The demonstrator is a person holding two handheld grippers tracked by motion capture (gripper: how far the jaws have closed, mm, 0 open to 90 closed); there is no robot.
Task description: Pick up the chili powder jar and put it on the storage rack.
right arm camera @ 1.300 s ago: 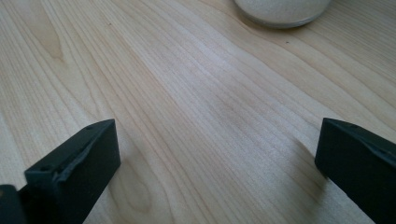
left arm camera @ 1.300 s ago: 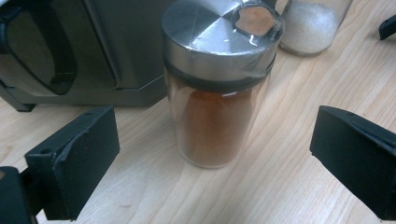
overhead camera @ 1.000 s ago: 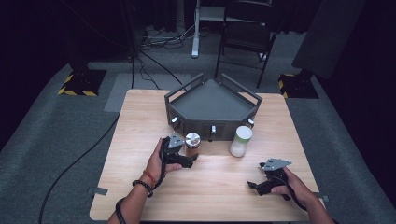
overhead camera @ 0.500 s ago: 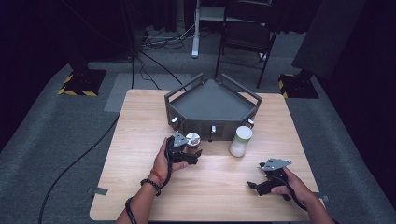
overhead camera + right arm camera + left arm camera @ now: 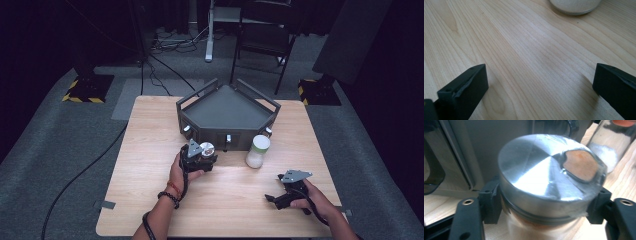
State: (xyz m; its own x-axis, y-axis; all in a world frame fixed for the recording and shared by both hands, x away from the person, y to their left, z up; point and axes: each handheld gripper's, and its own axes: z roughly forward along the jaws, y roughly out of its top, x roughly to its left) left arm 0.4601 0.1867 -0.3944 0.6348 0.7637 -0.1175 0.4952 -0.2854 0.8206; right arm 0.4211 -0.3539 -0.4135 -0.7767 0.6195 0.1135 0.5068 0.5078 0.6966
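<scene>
A small glass jar with a round brushed-metal lid (image 5: 544,180) is gripped by the left gripper (image 5: 199,155), whose black jaws have just been closing and are now pressed against the jar's sides just under the lid, as seen in the left gripper view. An orange patch under clear tape (image 5: 580,165) is seen on the lid's top. The jar is found near the middle of the pale wooden table (image 5: 150,150), right in front of the dark grey five-sided tray with raised rails (image 5: 227,107), whose front wall is seen close behind the jar in the left gripper view. To the jar's right, near but apart from it, a clear jar with a pale green lid and white powder inside (image 5: 258,151) is stood upright, also just before the tray's front wall.

The right gripper (image 5: 286,192) is held low over the table's near right corner, well apart from both jars. Its jaws are spread wide with nothing between them, only bare wood grain being seen there; the powder jar's base (image 5: 575,6) is seen farther ahead of it.

Black cables (image 5: 90,165) are trailed across the grey carpet at the left, and a dark chair (image 5: 265,40) is set beyond the table.
</scene>
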